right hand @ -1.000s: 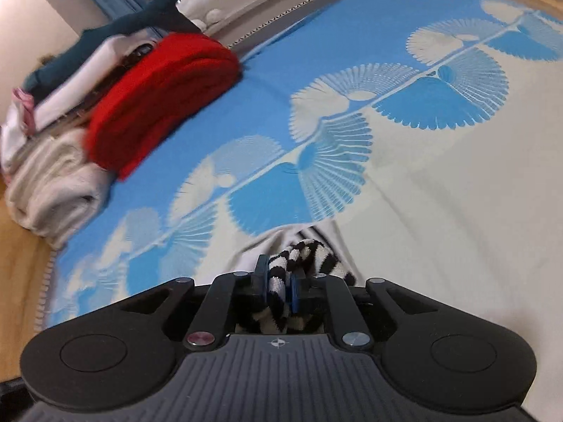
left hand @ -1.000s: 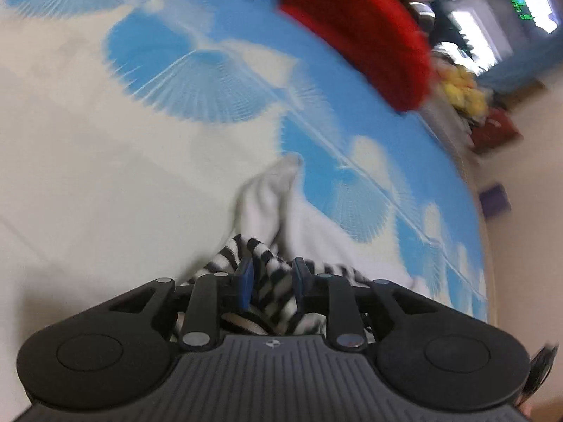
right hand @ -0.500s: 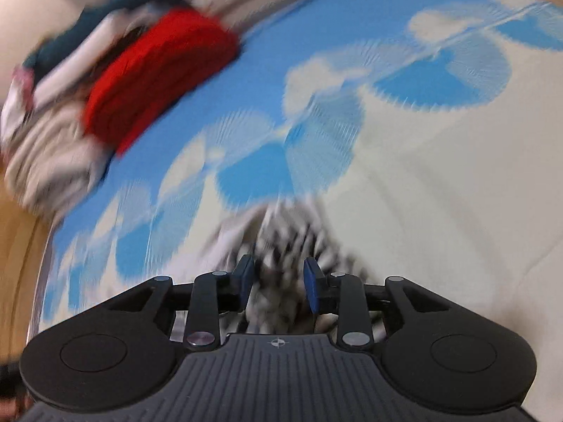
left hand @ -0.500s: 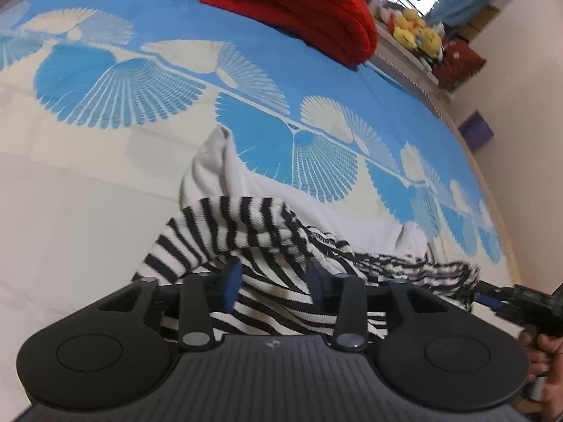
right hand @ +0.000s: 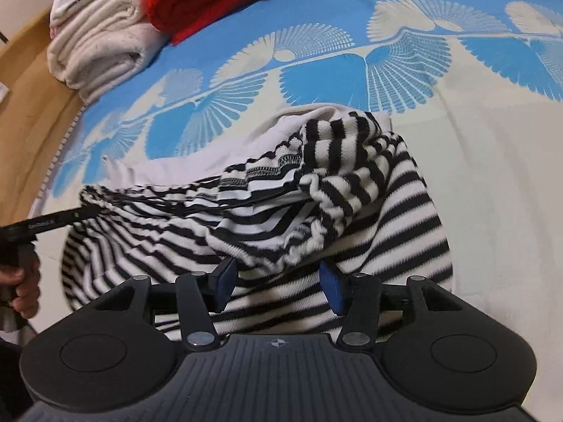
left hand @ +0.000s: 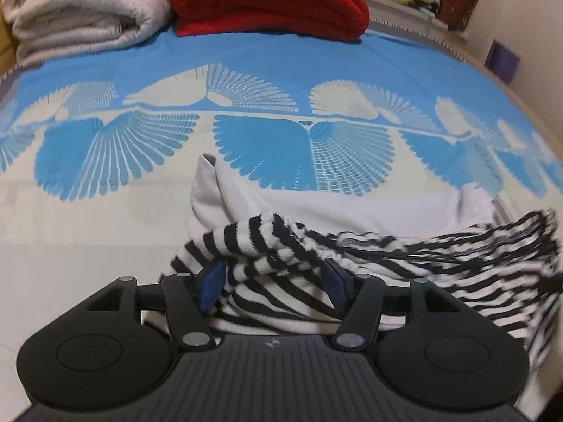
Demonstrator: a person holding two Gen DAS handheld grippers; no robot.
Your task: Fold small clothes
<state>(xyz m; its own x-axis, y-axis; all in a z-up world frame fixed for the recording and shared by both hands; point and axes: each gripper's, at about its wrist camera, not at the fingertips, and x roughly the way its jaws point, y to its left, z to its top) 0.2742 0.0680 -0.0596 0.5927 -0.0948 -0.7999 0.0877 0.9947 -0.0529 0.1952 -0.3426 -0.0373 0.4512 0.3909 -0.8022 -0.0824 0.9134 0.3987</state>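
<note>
Stripes fill the near half of both views: a black-and-white striped garment [left hand: 404,256] lies bunched on the bed, over a plain white cloth [left hand: 352,207] that shows behind it. In the right wrist view we see the same striped garment [right hand: 267,211] heaped in loose folds, one cuffed end turned over on top, with the white cloth [right hand: 197,161] peeking out along its far edge.

Our left gripper [left hand: 274,283] has just been opening; its blue fingers [left hand: 211,281] stand apart with the striped fabric lying between them, and as far as we can see the pads no longer press on it. Our right gripper [right hand: 278,286] has likewise just been opening, its fingers [right hand: 330,290] spread over the striped cloth, which sits between and below them, released.

The bedspread [left hand: 267,70] is blue and cream with a fan pattern. At its far end we see a folded red blanket [left hand: 267,0] beside a folded cream blanket [left hand: 81,17]; in the right wrist view these are the red blanket [right hand: 225,3] and the cream one [right hand: 102,49], near the bed's edge. At the left edge of that view, a hand [right hand: 24,288] grips a black handle.
</note>
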